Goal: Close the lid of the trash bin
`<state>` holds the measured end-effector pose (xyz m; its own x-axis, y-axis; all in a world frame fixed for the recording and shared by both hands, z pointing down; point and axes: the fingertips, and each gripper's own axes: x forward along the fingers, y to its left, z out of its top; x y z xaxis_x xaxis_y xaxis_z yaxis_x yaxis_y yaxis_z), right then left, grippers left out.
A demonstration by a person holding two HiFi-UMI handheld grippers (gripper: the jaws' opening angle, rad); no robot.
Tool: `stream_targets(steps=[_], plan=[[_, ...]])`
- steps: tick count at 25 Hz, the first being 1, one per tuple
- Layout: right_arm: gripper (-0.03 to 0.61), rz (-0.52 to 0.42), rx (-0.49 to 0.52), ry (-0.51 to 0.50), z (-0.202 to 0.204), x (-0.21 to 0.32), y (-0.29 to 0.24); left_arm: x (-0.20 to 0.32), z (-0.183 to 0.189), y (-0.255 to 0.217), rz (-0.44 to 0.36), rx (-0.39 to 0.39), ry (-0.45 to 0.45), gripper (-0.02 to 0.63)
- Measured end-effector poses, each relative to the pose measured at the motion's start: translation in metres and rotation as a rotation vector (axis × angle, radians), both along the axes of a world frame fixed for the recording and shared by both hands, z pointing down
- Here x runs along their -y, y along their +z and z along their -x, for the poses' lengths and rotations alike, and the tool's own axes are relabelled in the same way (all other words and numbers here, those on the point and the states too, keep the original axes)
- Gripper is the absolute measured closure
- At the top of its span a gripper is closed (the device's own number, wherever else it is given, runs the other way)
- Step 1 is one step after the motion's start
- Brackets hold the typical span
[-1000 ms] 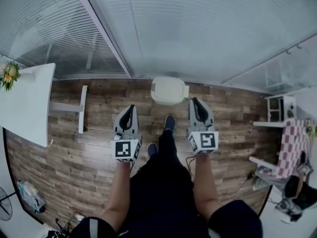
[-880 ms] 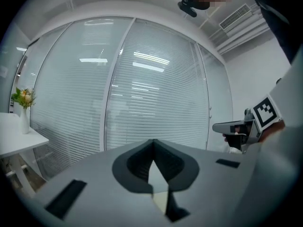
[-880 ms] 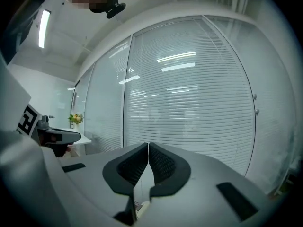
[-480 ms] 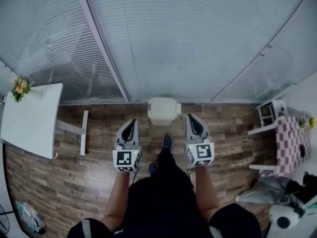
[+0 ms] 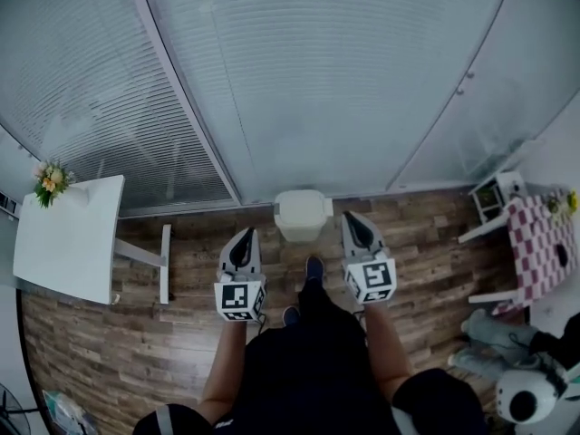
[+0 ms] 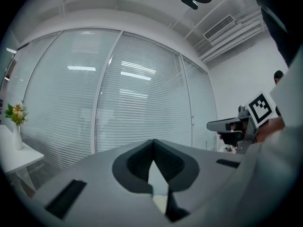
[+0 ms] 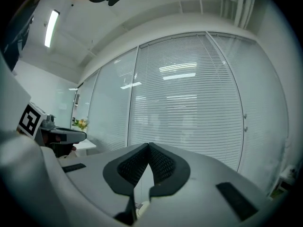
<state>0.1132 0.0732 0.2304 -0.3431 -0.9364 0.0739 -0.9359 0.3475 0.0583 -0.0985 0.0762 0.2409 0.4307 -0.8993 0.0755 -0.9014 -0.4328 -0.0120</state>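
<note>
The white trash bin [image 5: 302, 214] stands on the wood floor against the glass wall, small in the head view, and its lid looks flat down on top. My left gripper [image 5: 245, 236] is held level, short of the bin and to its left. My right gripper [image 5: 355, 221] is held the same way to the bin's right. Neither touches the bin. In the left gripper view the left gripper [image 6: 152, 143] has its jaws meeting with nothing between them. The right gripper [image 7: 149, 146] is likewise shut and empty in its own view.
A white table [image 5: 68, 238] with a vase of flowers [image 5: 52, 179] stands at the left. A chequered table [image 5: 539, 243] and a small white shelf [image 5: 494, 193] are at the right. Glass walls with blinds [image 5: 344, 80] lie ahead. The person's shoe [image 5: 314, 267] is just behind the bin.
Both grippers have risen and the head view has tilted up, so more wall shows and the bin looks smaller. The bin and its lid have not visibly moved.
</note>
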Motion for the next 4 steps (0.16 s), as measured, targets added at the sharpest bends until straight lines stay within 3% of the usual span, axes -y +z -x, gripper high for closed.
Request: stream_targets(steps=[4], plan=[[0.572, -0.002, -0.003, 0.005, -0.0049, -0.0058, -0.0062, -0.0079, -0.0129, 0.0025, -0.002, -0.003, 0.023, 0.606]])
